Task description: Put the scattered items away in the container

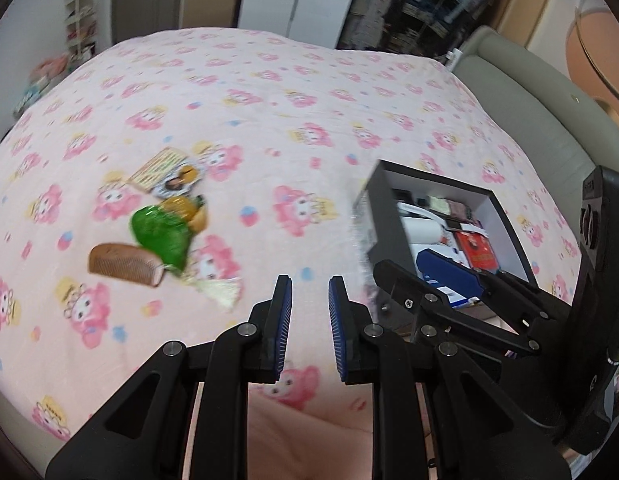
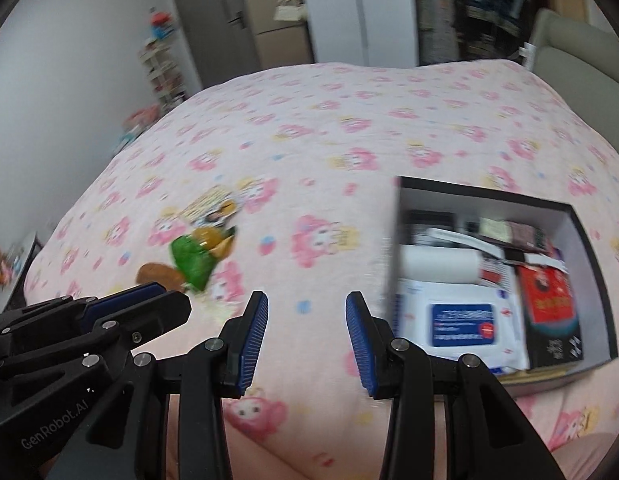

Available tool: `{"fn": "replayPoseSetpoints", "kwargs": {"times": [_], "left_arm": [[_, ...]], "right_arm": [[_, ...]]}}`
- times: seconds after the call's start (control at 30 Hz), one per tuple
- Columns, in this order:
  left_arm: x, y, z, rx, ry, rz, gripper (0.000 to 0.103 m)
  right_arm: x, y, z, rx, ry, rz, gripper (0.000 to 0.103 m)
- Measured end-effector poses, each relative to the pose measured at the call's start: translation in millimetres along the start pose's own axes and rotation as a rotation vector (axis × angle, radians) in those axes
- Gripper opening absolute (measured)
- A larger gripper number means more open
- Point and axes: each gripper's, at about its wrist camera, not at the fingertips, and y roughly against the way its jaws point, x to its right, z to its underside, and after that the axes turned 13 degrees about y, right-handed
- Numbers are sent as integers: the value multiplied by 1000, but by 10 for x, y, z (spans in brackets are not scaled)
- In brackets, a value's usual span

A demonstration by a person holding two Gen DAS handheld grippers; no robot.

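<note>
Comb [image 2: 159, 274] half hidden behind left gripper [image 2: 149, 296]; box [image 2: 589, 240] contents blurred.

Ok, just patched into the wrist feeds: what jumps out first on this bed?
The pink cartoon-print bedspread fills both views. On its left lies a small cluster still to tidy: a green packet, a brown wooden comb beside it and a printed card behind. To the right sits the black box, already holding a red box and a white pack. Both grippers, left gripper and right gripper, are empty.

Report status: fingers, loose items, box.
Left gripper and right gripper both empty, fingers apart. Comb, green packet, cards loose on bed. Box part-filled. Nothing in the way.
</note>
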Motion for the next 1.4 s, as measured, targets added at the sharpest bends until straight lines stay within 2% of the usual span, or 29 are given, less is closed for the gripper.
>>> {"fn": "replayPoseSetpoints", "kwargs": {"times": [0.17, 0.2, 0.4, 0.57, 0.8, 0.9, 1.03, 1.13, 1.23, 1.3, 1.37, 1.4], "left_arm": [[-471, 25, -52, -5, 90, -5, 31], [-564, 16, -61, -11, 110, 2, 37], [-1100, -112, -170, -29, 223, 0, 37], [-1587, -354, -334, -48, 359, -23, 37], [-2244, -808, -374, -123, 509, -44, 37], [-2460, -973, -373, -137, 546, -54, 37], [-2582, -1093, -470, -102, 502, -194, 37], [-2676, -1142, -564, -77, 515, -178, 37], [-2760, -1258, -624, -69, 525, -177, 37], [-2788, -1352, -619, -86, 534, -160, 37], [-2753, -1365, -592, -88, 521, -157, 37], [-2725, -1360, -576, -88, 510, -158, 37]], "right_arm": [[-359, -252, -116, -18, 66, -84, 37], [-420, -306, -122, -24, 73, -106, 37], [-541, -677, -158, -97, 101, -125, 37], [-641, -1037, -264, -162, 127, -170, 37], [-756, -1704, -254, -293, 135, -256, 37], [-791, -1967, -166, -350, 134, -273, 37], [-805, -2183, -102, -406, 142, -251, 38], [-866, -2243, -86, -404, 168, -254, 50], [-1007, -2240, -52, -385, 254, -226, 52], [-1035, -2219, -29, -368, 270, -210, 47], [-1023, -2191, -8, -353, 259, -202, 18], [-997, -2168, -6, -345, 248, -204, 14]]}}
